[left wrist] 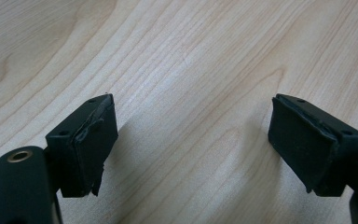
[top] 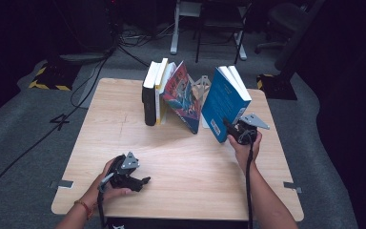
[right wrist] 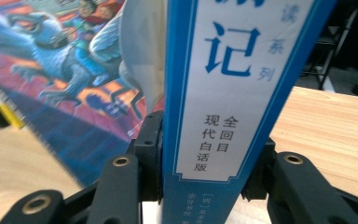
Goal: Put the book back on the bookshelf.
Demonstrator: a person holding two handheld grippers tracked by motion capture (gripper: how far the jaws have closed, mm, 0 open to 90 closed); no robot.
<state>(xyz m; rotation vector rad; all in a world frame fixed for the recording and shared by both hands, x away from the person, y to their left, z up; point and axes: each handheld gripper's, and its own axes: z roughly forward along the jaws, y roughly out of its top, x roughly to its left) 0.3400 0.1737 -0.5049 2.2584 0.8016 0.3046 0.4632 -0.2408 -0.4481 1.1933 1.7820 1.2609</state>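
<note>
A blue book [top: 226, 102] stands tilted at the back right of the wooden table [top: 181, 162], its spine toward me. My right gripper [top: 235, 130] is shut on the lower end of that spine. In the right gripper view the blue book [right wrist: 223, 93] fills the gap of the right gripper [right wrist: 205, 156], with both black pads against its covers. My left gripper [top: 142, 182] lies low at the front left, held in a hand. In its own view the left gripper [left wrist: 191, 140] stands open over bare wood, nothing between its fingers.
A colourful illustrated book [top: 183, 98] leans left against a white and yellow book [top: 161, 88] and a black book [top: 148, 98] at the back middle. A grey metal bookend [top: 201, 85] stands between that row and the blue book. Chairs and cables lie beyond the table.
</note>
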